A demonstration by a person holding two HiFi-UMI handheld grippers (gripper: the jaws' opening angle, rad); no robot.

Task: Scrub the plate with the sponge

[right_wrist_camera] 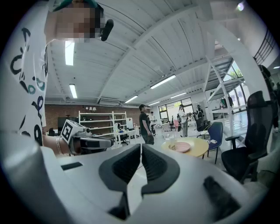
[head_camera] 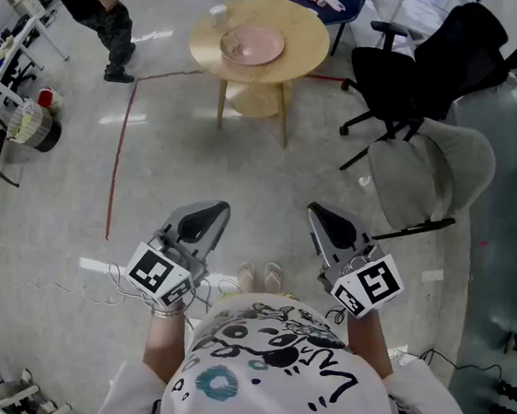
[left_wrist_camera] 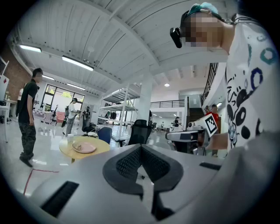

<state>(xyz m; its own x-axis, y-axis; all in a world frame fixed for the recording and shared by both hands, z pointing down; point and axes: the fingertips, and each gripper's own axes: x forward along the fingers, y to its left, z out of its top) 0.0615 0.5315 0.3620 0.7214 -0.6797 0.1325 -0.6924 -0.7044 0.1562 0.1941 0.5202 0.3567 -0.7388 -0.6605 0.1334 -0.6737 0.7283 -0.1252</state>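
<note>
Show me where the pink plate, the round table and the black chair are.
pink plate [head_camera: 252,45]: head view, centre of the plate.
round table [head_camera: 307,40]: head view, bare top near right rim.
black chair [head_camera: 394,78]: head view, seat.

Bright ceiling strip light, fisheye edges

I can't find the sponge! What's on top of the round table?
A pink plate with a brownish lump on it, too small to name, and a white cup. The tabletop covers most of the shelf below.

No readable text (none anywhere).
</note>
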